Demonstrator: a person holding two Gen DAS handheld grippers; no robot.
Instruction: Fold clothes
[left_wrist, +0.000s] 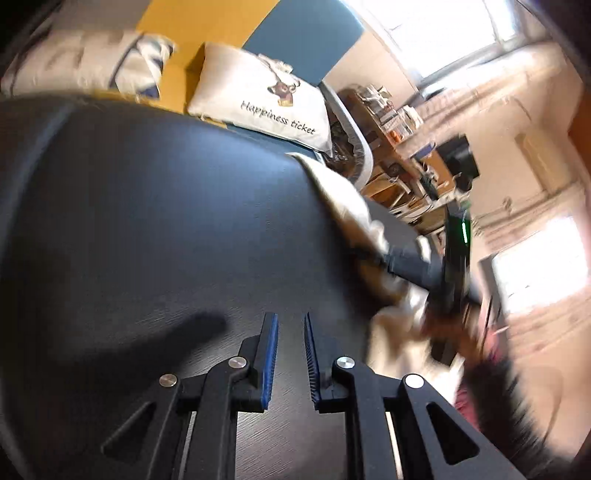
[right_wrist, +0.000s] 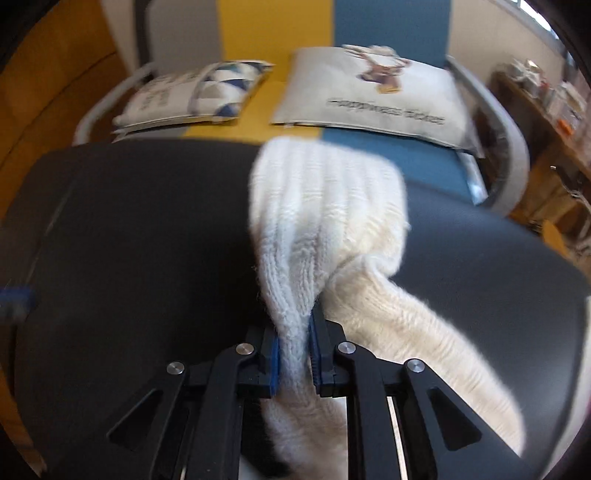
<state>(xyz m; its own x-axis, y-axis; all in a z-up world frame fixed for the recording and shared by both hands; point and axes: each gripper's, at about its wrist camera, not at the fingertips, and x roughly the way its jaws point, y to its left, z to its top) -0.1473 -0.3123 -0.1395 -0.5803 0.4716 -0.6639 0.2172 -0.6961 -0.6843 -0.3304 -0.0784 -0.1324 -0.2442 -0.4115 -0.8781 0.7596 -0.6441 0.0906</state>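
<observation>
Clearly, in the left wrist view the left tool (left_wrist: 290, 325) hangs over bare dark bench (left_wrist: 147, 221) with a gap between its blue pads and nothing in it — open and empty. The white knitted garment (left_wrist: 347, 206) lies well off to its right, trailing toward the blurred right tool (left_wrist: 417, 266). That side of the picture is smeared, so how much cloth hangs past the bench edge is hard to say. The risk here is plain: the left tool is far from the cloth, and if it closes where it is it takes nothing, leaving the fold to one hand.

In the right wrist view the right tool (right_wrist: 295, 332) is clamped on a bunched ridge of the white knitted garment (right_wrist: 325, 192), its pads pressing the knit from both sides. The rest of the cloth runs up the middle of the bench (right_wrist: 129, 221) toward the pillows (right_wrist: 369, 92) on the sofa behind, and another length twists off to the right. The grip looks to hold several layers at once — pulled from here, the piece would likely drag as a rope, not spread flat, and the loose thick knit may slip out of the pads or slide off the smooth bench.
</observation>
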